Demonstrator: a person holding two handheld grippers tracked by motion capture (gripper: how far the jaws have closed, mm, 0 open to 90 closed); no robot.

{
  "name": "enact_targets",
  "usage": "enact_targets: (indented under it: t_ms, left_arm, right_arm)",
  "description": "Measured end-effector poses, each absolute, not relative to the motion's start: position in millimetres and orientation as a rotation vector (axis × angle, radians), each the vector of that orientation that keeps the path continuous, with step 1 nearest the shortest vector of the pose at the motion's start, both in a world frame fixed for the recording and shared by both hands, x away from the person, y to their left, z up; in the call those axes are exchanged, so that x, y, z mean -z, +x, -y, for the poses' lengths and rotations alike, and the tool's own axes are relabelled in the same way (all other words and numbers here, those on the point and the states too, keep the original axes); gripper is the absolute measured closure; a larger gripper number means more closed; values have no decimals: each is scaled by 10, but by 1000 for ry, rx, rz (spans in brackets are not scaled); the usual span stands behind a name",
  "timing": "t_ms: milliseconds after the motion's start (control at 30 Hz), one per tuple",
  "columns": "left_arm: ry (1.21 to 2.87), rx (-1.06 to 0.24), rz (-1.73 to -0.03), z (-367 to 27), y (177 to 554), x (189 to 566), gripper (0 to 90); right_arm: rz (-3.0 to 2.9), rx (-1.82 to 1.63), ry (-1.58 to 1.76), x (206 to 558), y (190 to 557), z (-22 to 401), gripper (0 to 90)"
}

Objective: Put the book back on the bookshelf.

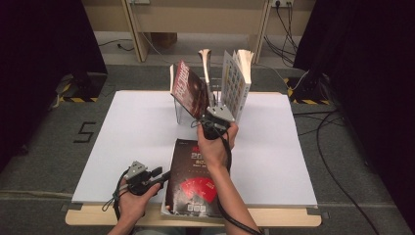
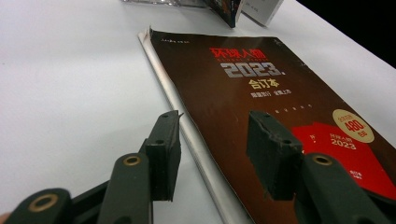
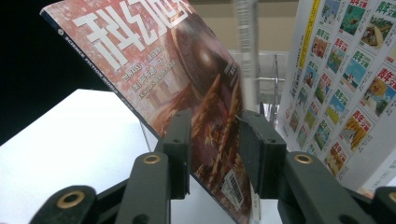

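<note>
At the near left of the table, the left gripper rests low, its tips at the left edge of the dark book that lies flat at the near middle. In the left gripper view its jaws stand fairly wide and straddle that book's pale spine edge: one jaw over the bare white table, the other over the dark cover. The pads press on nothing.

Farther off, at the middle, the right gripper reaches to the clear stand, where the red magazine leans to the left and the white book stands to its right. In the right gripper view the red magazine's lower edge runs between the jaws, which are about half open; they seem to have let go of it, though contact on the hidden side cannot be ruled out.
</note>
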State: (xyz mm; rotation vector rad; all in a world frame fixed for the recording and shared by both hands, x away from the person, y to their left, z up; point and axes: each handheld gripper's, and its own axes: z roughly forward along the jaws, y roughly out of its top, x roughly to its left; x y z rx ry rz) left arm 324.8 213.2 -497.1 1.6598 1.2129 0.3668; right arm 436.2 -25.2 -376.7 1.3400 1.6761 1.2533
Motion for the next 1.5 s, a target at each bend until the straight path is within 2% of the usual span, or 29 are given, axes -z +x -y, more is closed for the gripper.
enact_targets:
  t_ms: [500, 1167, 1500]
  left_arm:
    - [1657, -366, -1213, -2128, 3250, 4974, 543]
    - [1651, -366, -1214, -2155, 3254, 4961, 542]
    - [1650, -364, -1215, -2164, 3260, 4959, 542]
  right_arm:
    - [-1770, -1266, 1265, 3796, 4442, 122, 543]
    - [-1862, -1245, 1110, 3525, 4730, -422, 509]
    - [-1847, -1167, 1101, 3431, 4895, -558, 498]
